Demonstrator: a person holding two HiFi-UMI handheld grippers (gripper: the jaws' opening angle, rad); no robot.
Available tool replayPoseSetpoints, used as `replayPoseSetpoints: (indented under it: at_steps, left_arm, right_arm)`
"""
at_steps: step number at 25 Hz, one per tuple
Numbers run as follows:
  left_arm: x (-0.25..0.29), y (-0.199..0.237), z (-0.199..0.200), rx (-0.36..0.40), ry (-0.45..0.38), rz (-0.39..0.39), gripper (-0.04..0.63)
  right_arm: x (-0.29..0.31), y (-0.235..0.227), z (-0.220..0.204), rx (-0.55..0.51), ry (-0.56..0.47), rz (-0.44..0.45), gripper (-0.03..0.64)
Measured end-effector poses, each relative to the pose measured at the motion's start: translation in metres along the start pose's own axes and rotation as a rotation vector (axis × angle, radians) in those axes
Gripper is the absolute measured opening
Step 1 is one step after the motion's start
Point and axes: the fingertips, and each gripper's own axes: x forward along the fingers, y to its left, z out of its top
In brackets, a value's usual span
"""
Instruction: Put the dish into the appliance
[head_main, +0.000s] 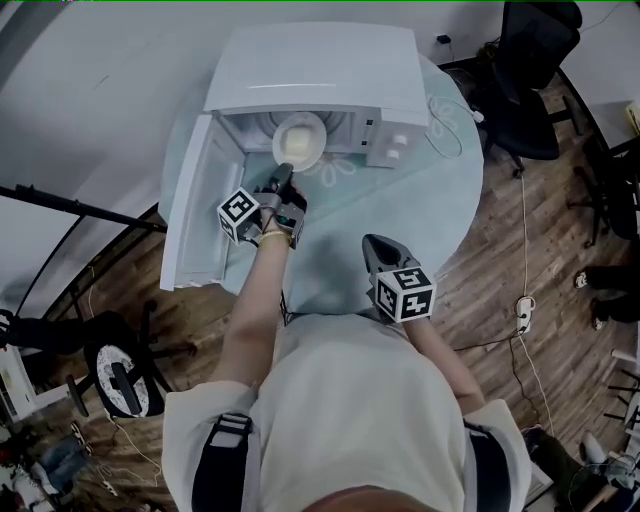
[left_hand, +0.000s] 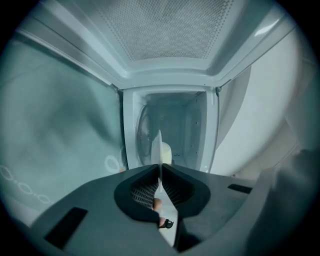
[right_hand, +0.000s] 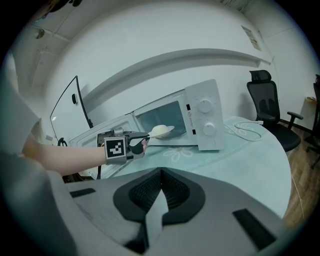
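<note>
A white microwave (head_main: 320, 70) stands on the round table with its door (head_main: 200, 205) swung open to the left. My left gripper (head_main: 284, 176) is shut on the rim of a white plate (head_main: 300, 142) and holds it level at the mouth of the cavity. A pale lump of food (right_hand: 159, 130) lies on the plate. In the left gripper view the plate (left_hand: 160, 147) shows edge-on between the jaws (left_hand: 160, 169), with the cavity (left_hand: 175, 130) straight ahead. My right gripper (head_main: 375, 246) hangs back over the near table edge, shut and holding nothing (right_hand: 161, 172).
A pale teal cloth with flower prints covers the table (head_main: 430, 200). A white cable (head_main: 447, 125) lies to the right of the microwave's control panel (right_hand: 205, 112). A black office chair (head_main: 525, 80) stands at the far right, and a power strip (head_main: 522, 315) lies on the wooden floor.
</note>
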Motion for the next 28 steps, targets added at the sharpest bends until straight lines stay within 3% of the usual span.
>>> replayPoseSetpoints:
  at_steps: [18, 28]
  left_arm:
    - [0.073, 0.010, 0.039, -0.072, -0.040, 0.023, 0.026]
    - [0.101, 0.022, 0.048, -0.044, -0.048, 0.121, 0.026]
  right_arm:
    - [0.020, -0.013, -0.018, 0.068, 0.066, -0.023, 0.006]
    - [0.029, -0.018, -0.021, 0.080, 0.081, -0.028, 0.006]
